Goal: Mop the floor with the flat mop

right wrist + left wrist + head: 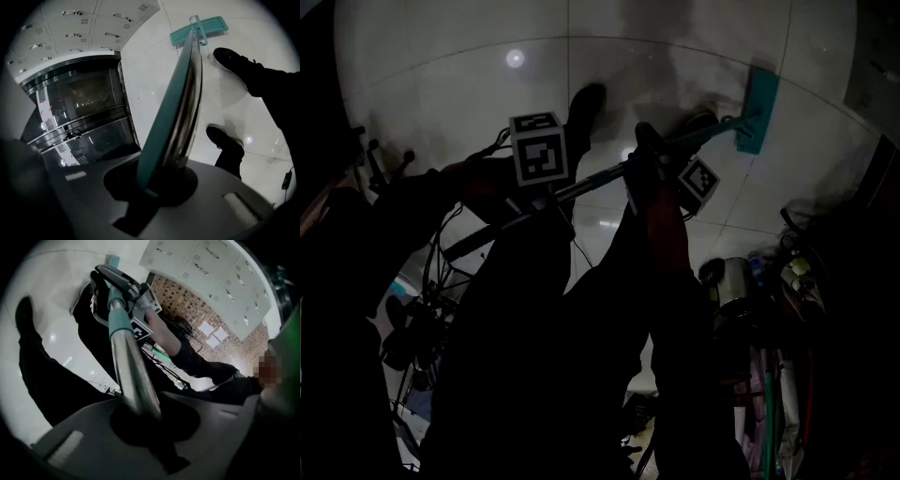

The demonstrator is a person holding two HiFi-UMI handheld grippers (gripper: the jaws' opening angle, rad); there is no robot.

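The flat mop's teal head [759, 111] lies on the pale tiled floor [441, 75] at the upper right of the head view. Its metal handle [591, 180] slants down to the left. My left gripper [542, 195] is shut on the handle's lower part, under its marker cube. Higher up the pole, my right gripper [652, 171] is shut on it too. In the left gripper view the steel handle [133, 376] rises out of the jaws of the left gripper [150, 420] to a teal sleeve [118, 317]. In the right gripper view the handle [183, 108] runs from the right gripper [159, 192] to the mop head [199, 29].
The person's dark shoes [234, 61] [225, 140] stand on the tiles just beside the handle. Cleaning gear and a metal canister [733, 281] crowd the right side, and cables and stands [412, 319] the left. White lockers [70, 28] and a glass-fronted unit [79, 112] line the wall.
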